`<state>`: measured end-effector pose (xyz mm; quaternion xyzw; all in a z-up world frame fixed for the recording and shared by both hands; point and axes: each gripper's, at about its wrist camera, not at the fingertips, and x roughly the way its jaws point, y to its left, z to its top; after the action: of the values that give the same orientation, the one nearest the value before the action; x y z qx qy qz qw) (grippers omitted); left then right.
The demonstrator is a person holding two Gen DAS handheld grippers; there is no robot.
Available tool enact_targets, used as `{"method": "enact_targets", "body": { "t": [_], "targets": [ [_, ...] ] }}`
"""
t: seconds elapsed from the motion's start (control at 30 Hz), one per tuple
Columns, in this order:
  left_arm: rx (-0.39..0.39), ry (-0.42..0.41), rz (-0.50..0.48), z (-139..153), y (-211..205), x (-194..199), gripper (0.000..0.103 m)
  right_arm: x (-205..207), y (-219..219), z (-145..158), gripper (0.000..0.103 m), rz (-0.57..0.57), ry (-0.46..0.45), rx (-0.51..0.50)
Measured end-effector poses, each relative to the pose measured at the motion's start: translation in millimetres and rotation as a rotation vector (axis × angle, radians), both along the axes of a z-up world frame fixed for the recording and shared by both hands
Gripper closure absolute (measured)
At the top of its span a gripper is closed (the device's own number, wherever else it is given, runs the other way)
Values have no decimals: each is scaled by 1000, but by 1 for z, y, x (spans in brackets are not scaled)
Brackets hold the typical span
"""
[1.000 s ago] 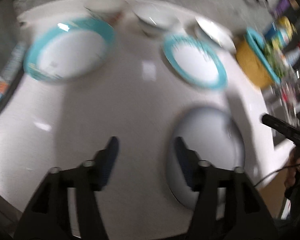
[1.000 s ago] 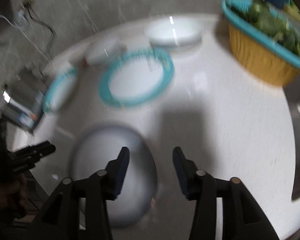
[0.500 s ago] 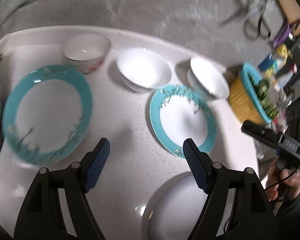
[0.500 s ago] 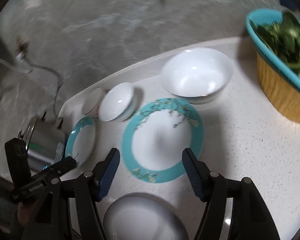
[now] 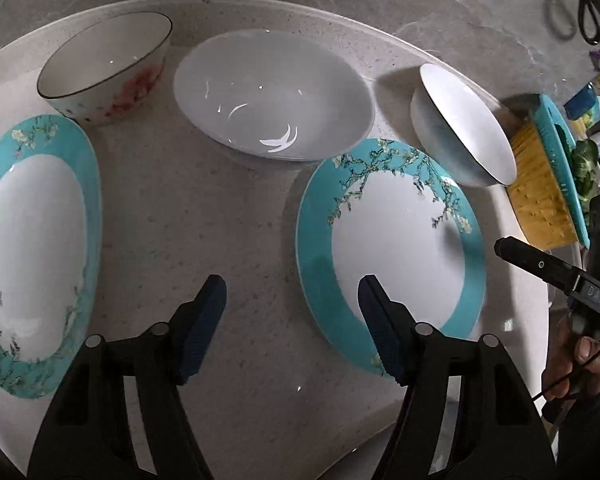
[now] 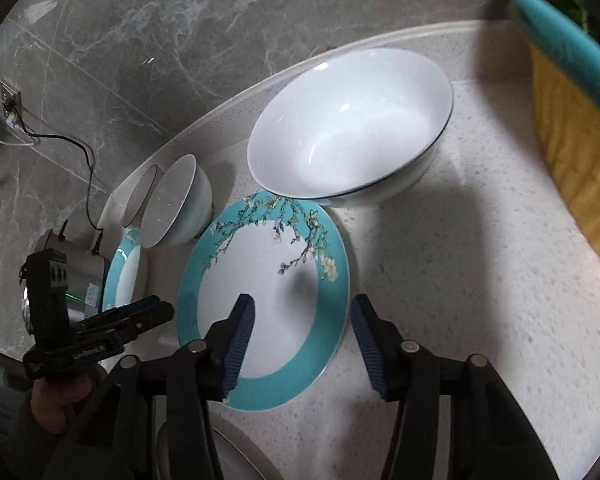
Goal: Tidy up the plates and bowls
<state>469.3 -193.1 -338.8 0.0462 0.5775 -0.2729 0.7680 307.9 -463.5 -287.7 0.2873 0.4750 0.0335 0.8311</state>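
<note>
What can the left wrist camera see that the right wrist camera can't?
Only the left wrist view shows the red flowers on the small white bowl and all of the far-left teal-rimmed plate.

Only the right wrist view shows the grey wall socket with its black cable.

Both show the middle teal-rimmed flowery plate, the big plain white bowl and the yellow basket.
</note>
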Motion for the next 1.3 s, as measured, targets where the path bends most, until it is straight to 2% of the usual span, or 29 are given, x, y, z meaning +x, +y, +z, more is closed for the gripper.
{"method": "enact_targets", "body": {
  "t": [0.13, 0.2, 0.47, 0.63, 0.73, 0.8, 0.87, 1.07, 1.3],
  "targets": [
    [12, 15, -6, -8, -12, 2, 37, 7, -6, -8, 53, 14, 16, 12],
    [16, 30, -6, -14, -16, 5, 43, 9, -8, -13, 56, 14, 31, 20],
    [22, 20, -41, -16, -25, 8, 51, 17, -3, -23, 61, 33, 50, 43],
    [16, 27, -75, -16, -36, 9, 70, 22, -4, -23, 63, 18, 48, 52],
    [26, 17, -79, -16, -39, 9, 72, 23, -4, -23, 70, 21, 58, 33],
    [34, 15, -73, -16, -40, 9, 78, 22, -6, -24, 76, 19, 71, 23],
    [42, 11, -70, -15, -37, 10, 81, 23, -7, -24, 88, 12, 90, 1],
    [58, 2, -75, -14, -38, 11, 83, 23, -2, -21, 88, 5, 125, -60],
    [43, 29, -53, -13, -36, 13, 85, 18, -2, -20, 88, -28, 142, -41]
  ]
}}
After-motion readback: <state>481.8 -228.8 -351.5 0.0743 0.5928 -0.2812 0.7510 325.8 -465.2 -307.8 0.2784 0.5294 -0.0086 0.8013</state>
